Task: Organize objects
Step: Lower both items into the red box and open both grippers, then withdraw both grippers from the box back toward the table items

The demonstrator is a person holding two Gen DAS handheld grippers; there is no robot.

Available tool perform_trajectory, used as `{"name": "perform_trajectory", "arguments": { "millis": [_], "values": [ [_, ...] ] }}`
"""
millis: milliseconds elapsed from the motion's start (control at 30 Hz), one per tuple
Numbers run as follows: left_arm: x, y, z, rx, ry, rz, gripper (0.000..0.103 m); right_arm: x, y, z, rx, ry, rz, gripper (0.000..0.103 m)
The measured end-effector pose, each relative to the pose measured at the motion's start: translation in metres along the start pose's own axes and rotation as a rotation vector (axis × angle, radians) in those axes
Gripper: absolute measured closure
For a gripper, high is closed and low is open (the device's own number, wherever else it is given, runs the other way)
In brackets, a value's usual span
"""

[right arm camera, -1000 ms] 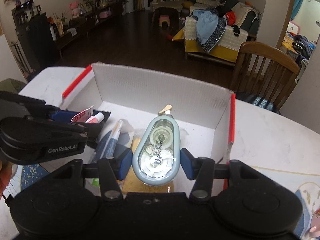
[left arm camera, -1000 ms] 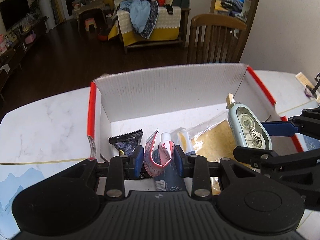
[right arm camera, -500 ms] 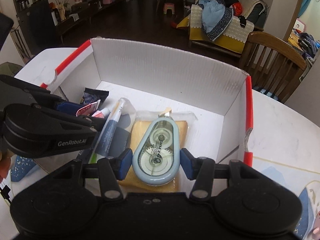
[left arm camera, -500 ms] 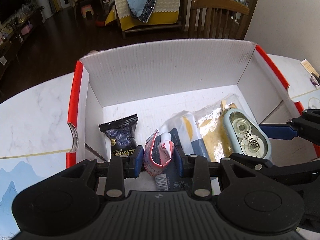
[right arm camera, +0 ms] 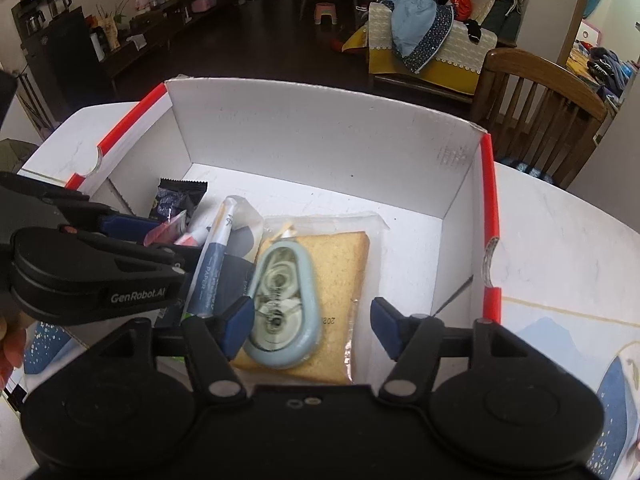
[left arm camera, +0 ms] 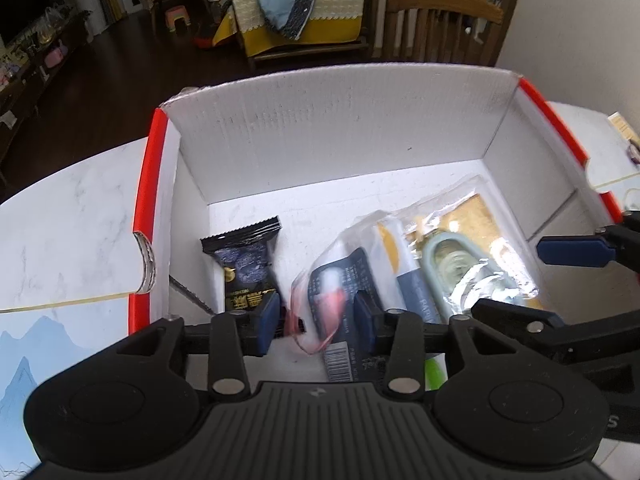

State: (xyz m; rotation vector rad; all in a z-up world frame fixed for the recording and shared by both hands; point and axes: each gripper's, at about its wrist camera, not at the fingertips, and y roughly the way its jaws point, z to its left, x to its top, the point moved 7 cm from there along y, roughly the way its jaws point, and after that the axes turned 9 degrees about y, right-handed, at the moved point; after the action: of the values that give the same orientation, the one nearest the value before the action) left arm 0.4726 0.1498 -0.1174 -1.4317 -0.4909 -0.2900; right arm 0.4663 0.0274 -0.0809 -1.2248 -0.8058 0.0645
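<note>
A white box with red edges (left arm camera: 154,184) (right arm camera: 490,200) stands on the marble table. My left gripper (left arm camera: 316,320) is open over its near left part; a blurred pink-and-white packet (left arm camera: 328,304) lies loose between the jaws on a dark paper pack (left arm camera: 360,276). My right gripper (right arm camera: 312,326) is open; the pale blue correction tape (right arm camera: 286,300) lies free between its jaws on a bagged slice of toast (right arm camera: 344,276). A black snack packet (left arm camera: 246,264) lies at the box's left.
A wooden chair (right arm camera: 540,108) stands behind the table's far right. A blue-patterned mat (left arm camera: 24,360) covers the near left of the table. A living room with a draped sofa (right arm camera: 420,40) lies beyond.
Both grippers have opened. The correction tape has dropped from the right gripper onto the toast bag. The pink packet has slipped out of the left gripper's hold into the box.
</note>
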Motion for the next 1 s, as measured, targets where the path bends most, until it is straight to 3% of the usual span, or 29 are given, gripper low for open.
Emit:
{"name": "perform_trajectory", "arguments": {
  "millis": [300,1000],
  "values": [
    [0.0,-0.015,-0.003,-0.015,-0.014,-0.038,0.05,0.001,-0.015,-0.003,-0.002,0.008,-0.022,0.035],
    [-0.011,-0.09,0.0,-0.046,-0.063,-0.176,0.05,-0.006,-0.086,0.015,0.016,-0.04,-0.126,0.028]
  ]
}}
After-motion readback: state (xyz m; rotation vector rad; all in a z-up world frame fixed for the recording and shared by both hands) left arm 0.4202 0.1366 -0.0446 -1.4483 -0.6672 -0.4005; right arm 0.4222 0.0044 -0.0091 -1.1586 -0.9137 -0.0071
